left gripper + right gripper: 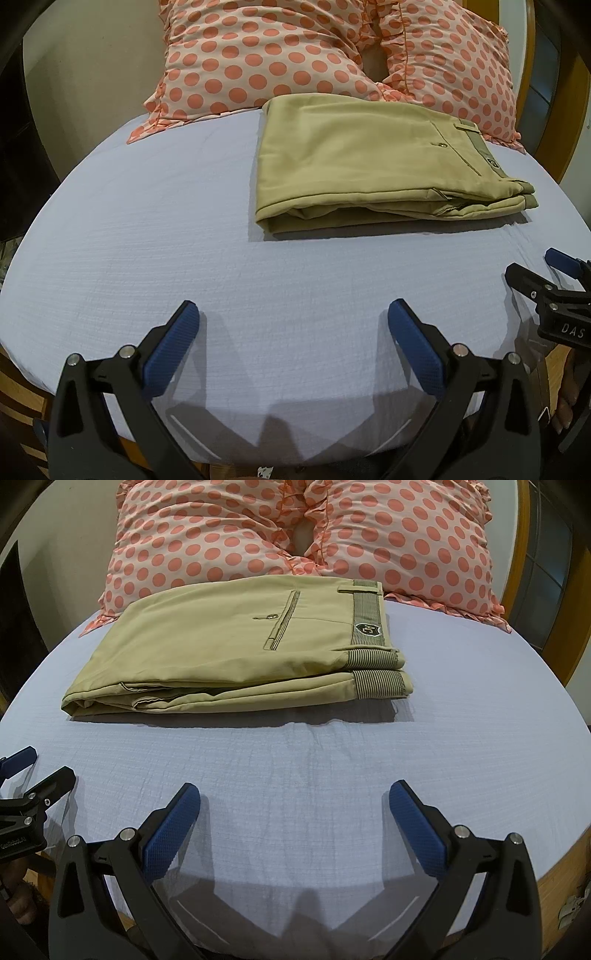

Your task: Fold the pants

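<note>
Khaki pants [362, 158] lie folded into a flat rectangle on the pale blue bed sheet [147, 240], waistband to the right, just in front of the pillows. They also show in the right wrist view [229, 650], with a back pocket and striped waistband on top. My left gripper [293, 314] is open and empty, held near the bed's front edge, well short of the pants. My right gripper [294, 794] is open and empty too, beside the left one. Each gripper shows at the edge of the other's view: the right one [532, 269] and the left one [33, 764].
Two pink pillows with coral dots [266, 55] lean at the head of the bed [399, 535]. A wooden bed frame [550, 354] shows at the front and right edges [554, 890]. A wall stands to the left.
</note>
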Demonstrator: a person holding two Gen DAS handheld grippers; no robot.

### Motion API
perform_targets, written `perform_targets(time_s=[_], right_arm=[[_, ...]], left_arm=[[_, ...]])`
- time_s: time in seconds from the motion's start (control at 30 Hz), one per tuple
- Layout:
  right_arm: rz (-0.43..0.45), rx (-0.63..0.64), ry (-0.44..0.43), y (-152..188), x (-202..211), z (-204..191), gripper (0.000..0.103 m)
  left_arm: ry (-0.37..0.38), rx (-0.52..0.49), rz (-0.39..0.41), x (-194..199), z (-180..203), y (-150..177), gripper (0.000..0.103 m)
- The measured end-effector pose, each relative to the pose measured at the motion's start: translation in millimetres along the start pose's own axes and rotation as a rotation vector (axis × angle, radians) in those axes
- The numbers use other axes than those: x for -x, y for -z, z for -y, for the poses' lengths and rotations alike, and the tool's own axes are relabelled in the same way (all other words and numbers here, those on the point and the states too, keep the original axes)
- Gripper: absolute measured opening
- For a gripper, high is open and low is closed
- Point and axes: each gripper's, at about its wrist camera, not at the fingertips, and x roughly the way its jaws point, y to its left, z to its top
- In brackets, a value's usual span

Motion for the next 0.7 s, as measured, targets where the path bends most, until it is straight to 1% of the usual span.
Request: perform_targets(time_s=[0.7], right_arm=[[0.004,-0.002,0.001,-0.9,0.5,1.0,0.102]], left_arm=[[-0.001,0.0,0.007,0.1,-0.2,0.2,0.101]])
